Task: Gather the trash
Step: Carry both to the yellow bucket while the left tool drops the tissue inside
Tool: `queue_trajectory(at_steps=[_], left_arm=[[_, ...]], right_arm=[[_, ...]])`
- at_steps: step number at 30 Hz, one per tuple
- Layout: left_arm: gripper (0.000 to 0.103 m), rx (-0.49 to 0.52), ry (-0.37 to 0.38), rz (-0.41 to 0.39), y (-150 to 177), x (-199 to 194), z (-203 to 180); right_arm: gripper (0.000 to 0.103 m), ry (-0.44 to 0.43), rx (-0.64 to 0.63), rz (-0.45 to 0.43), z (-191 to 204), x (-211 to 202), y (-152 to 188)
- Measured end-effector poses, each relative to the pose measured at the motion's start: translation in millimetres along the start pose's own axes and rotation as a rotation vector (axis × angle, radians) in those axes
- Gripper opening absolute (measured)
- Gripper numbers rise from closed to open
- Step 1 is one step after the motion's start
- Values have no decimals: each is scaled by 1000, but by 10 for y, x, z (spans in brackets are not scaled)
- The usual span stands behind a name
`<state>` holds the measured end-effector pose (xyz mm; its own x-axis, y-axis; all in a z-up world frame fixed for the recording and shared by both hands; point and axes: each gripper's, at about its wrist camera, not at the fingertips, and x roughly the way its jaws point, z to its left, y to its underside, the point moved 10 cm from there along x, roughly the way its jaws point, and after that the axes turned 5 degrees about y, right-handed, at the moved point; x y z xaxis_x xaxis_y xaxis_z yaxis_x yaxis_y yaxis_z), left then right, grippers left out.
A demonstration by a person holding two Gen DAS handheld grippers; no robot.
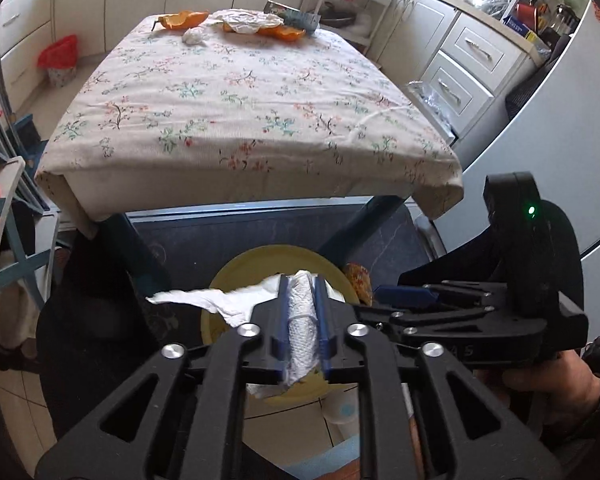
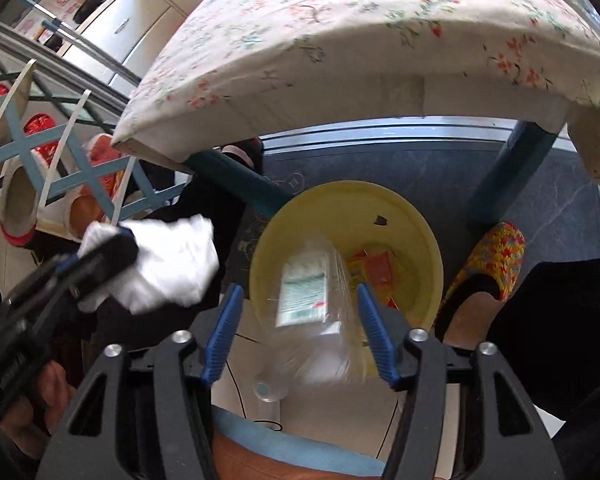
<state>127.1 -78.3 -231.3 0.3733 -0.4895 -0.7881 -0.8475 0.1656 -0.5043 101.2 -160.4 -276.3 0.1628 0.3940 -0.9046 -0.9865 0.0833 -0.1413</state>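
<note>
Lying lengthwise between the pinching blue fingers, the crumpled paper towel [image 1: 300,320] in the left gripper [image 1: 300,312] hangs directly over the yellow bin [image 1: 236,276] at lower centre, while the wide-open right gripper [image 2: 300,332] frames a clear plastic wrapper [image 2: 312,300], contact unclear.

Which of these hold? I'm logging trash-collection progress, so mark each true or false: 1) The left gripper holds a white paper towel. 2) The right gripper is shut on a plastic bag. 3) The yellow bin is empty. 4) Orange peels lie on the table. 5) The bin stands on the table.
1) True: the left gripper is shut on the white paper towel.
2) False: the right gripper is open; the clear plastic bag lies between its fingers, blurred.
3) False: the yellow bin already holds orange-red wrappers.
4) True: orange peels lie at the table's far end.
5) False: the bin stands on the floor beneath the table's edge.
</note>
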Motion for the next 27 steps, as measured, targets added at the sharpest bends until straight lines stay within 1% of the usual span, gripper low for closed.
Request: queue_trajectory(at_steps=[1,2,3,4,5,6,7,9,10,12,14,18,20,23,27], left_arm=[[34,4,-4,1,-4,0,-9],[40,14,-21,-11,-23,-22,-20],[53,21,-33,-22,-41,-55,-25],[64,31,-49,-41,-79,-102,-36],[69,44,-66,-68,-125,-162,-51],[80,55,-87,-94,-167,-223,-60],[87,61,-103,-112,-203,-268,-61],[93,75,-150,-159,-266,-390,-60],[95,78,-163,-171,-292,-430,-57],[95,75,-204,-201,-348,-523,-40],[95,65,-233,-218,-402,-596,-28],[95,47,-237,-274,-475,-787,6],[95,38,-252,-304,-522,-881,24],[95,24,-258,-325,-569,-985,54],[95,40,-300,-362,-631,-1125,40]], right_arm=[[67,7,5,-6,-23,4,-4],[68,10,12,-11,-42,-5,-13],[69,6,17,-15,-42,-3,-20],[70,6,20,-19,-46,-13,-23],[70,8,22,-27,-52,-27,-26],[71,7,24,-38,-57,-51,-30],[72,8,22,-54,-59,-82,-39],[73,15,17,-83,-39,-129,-64],[73,16,12,-108,-29,-177,-80],[75,25,-3,-151,1,-256,-115],[75,37,-28,-207,37,-365,-147],[79,73,-69,-314,87,-564,-220],[80,87,-77,-370,94,-672,-264],[84,110,-84,-456,99,-841,-324],[86,131,-90,-561,110,-1042,-386]])
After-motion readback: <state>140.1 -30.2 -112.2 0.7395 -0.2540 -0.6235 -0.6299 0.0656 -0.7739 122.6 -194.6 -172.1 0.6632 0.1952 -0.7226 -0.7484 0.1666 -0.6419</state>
